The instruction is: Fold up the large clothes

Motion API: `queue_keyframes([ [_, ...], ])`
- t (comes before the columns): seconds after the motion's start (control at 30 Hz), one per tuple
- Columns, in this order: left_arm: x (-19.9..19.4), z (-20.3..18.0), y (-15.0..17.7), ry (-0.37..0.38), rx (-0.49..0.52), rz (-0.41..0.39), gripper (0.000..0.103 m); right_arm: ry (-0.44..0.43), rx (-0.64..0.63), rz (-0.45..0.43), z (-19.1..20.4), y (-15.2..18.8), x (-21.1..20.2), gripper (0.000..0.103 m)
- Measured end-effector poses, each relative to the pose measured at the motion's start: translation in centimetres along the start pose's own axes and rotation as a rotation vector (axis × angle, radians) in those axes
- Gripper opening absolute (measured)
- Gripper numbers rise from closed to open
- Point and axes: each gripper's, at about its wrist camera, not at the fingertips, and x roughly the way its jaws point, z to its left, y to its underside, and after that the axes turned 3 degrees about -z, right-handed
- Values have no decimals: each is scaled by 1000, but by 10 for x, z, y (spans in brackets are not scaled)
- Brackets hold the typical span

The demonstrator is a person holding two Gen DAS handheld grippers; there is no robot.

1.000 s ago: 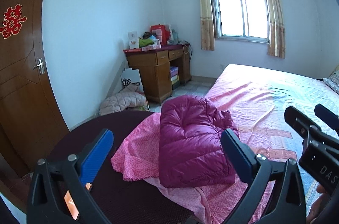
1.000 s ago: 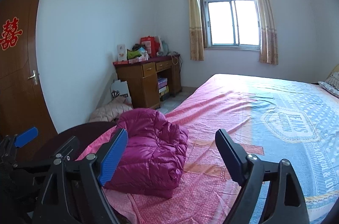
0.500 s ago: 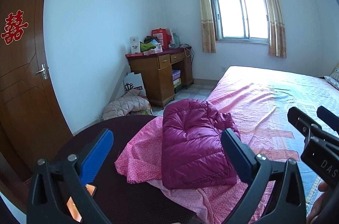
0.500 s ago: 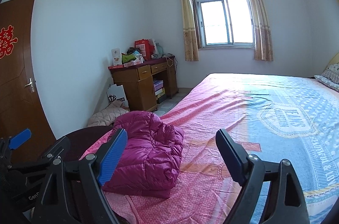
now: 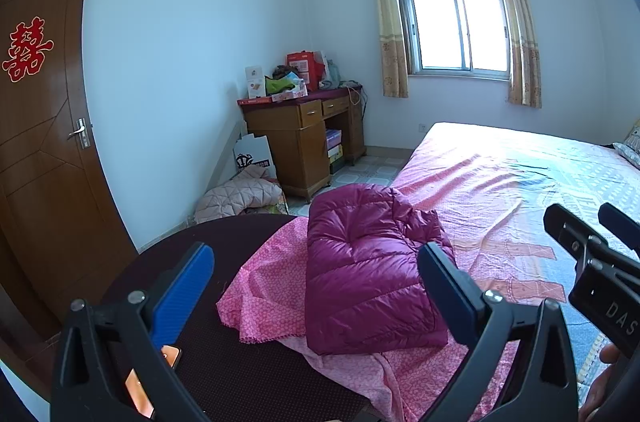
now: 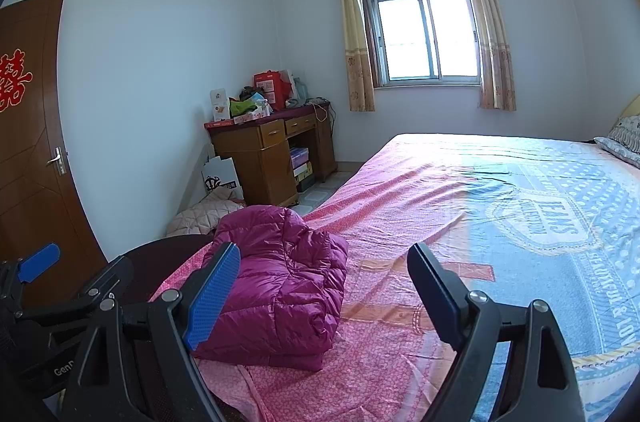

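- Your left claw (image 5: pixel 316 278) hangs released, nothing between its jaws.
- Your right claw (image 6: pixel 324 282) is released too.
- The folded magenta jacket (image 5: pixel 368 270) lies on the bed (image 6: pixel 460 190).

On the brown door (image 5: pixel 44 142) I read a red double-happiness character (image 5: pixel 26 49), above the handle. On the bedspread (image 6: pixel 540 222), in its blue part well right of the door, a crest reads "JEANS" upside down to me, with more lettering along the edge too warped to read. My right gripper's (image 5: pixel 600 282) body shows "DAS", my left gripper's (image 6: pixel 52 342) "Gen", both cut off.
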Motion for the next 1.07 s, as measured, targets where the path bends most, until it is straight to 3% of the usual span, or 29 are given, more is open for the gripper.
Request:
queue_keyframes([
  [0.4,5,1,2,-34,0,8,103,8,5,0,-1,3,0,86],
  [0.63,10,-1,4,-117,21,9,103,13,7,7,-3,4,2,86],
  [1.07,13,-3,4,-64,23,20,103,12,15,16,-3,6,4,86],
])
